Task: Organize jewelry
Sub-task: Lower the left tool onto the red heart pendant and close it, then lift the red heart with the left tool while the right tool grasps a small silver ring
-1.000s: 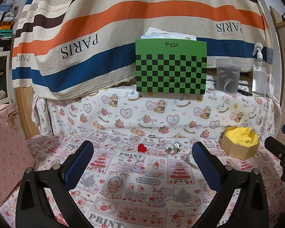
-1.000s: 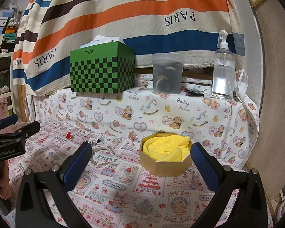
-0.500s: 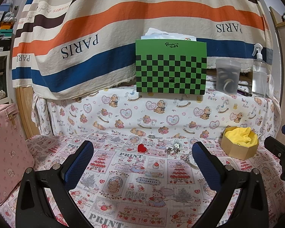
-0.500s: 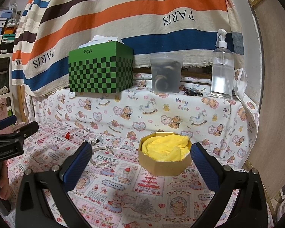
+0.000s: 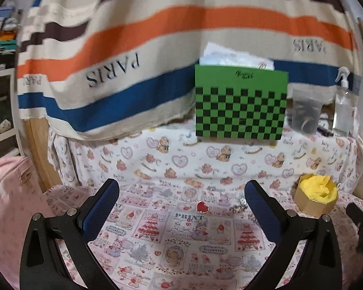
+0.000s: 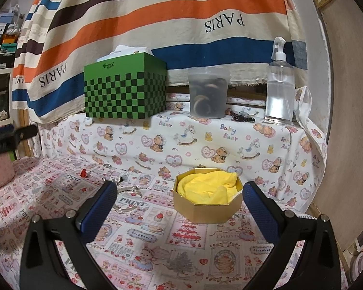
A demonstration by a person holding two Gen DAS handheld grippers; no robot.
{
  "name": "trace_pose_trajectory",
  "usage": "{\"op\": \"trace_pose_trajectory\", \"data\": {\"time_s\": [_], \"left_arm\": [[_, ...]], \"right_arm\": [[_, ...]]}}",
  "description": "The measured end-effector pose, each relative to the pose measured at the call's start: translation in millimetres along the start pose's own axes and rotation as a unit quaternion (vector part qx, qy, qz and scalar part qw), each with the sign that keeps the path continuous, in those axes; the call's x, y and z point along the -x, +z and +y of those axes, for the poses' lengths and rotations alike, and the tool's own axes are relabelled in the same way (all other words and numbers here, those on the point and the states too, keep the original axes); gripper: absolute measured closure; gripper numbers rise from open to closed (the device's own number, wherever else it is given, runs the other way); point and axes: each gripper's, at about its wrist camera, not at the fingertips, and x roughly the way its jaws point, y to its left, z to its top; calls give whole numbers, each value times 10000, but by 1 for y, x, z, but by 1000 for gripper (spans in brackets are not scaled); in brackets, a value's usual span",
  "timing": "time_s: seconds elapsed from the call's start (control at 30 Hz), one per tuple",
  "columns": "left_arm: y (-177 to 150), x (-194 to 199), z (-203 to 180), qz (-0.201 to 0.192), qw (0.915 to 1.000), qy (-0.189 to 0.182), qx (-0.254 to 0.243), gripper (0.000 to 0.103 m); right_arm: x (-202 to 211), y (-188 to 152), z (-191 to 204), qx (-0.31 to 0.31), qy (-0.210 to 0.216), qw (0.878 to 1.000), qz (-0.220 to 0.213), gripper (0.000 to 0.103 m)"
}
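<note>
A gold octagonal box [image 6: 207, 211] lined with yellow cloth [image 6: 209, 187] sits on the printed tablecloth; the left wrist view shows the same box [image 5: 313, 204] at far right. A red heart piece [image 5: 202, 206] lies ahead of my left gripper [image 5: 181, 203], which is open and empty; the heart [image 6: 83, 173] appears small at left in the right wrist view. A silver bangle [image 6: 128, 199] and a small silver jewelry cluster [image 6: 123, 178] lie just beyond my right gripper [image 6: 180, 204], also open and empty. The silver cluster [image 5: 239, 207] is partly hidden by the left gripper's right finger.
A raised shelf under bear-print cloth holds a green checkered tissue box [image 6: 124, 87], a clear tub [image 6: 209, 91] and a spray bottle [image 6: 279, 84]. A pink bag [image 5: 9, 207] stands at left. The other gripper [image 6: 9, 136] shows at the left edge. A striped cloth hangs behind.
The left wrist view has tilted and shifted leftward with motion blur, so the heart and box sit further right. The right gripper edged slightly toward the box. Both stayed open.
</note>
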Motion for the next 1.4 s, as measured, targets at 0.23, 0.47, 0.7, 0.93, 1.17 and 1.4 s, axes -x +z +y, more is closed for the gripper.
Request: {"op": "trace_pose_trajectory", "data": {"time_s": [0.23, 0.47, 0.7, 0.93, 1.17, 1.4], "left_arm": [[10, -60, -9, 1327, 9910, -151, 63, 8], [-18, -131, -34, 2326, 9716, -395, -193, 40], [-29, -160, -43, 2546, 9660, -331, -295, 42], [-40, -181, -38, 2982, 9534, -447, -111, 57], [-40, -180, -34, 2774, 9591, -557, 103, 75], [-28, -167, 5, 2569, 9632, -635, 464, 82]], "right_arm": [[14, 4, -23, -553, -697, 9946, -542, 0], [0, 5, -37, -685, -717, 9949, -180, 0], [-12, 1, -45, -936, -532, 9939, 247, 0], [-17, 2, -49, -906, -600, 9935, 343, 0], [-17, 2, -44, -752, -611, 9948, 322, 0], [-12, 5, -37, -512, -629, 9964, 228, 0]]}}
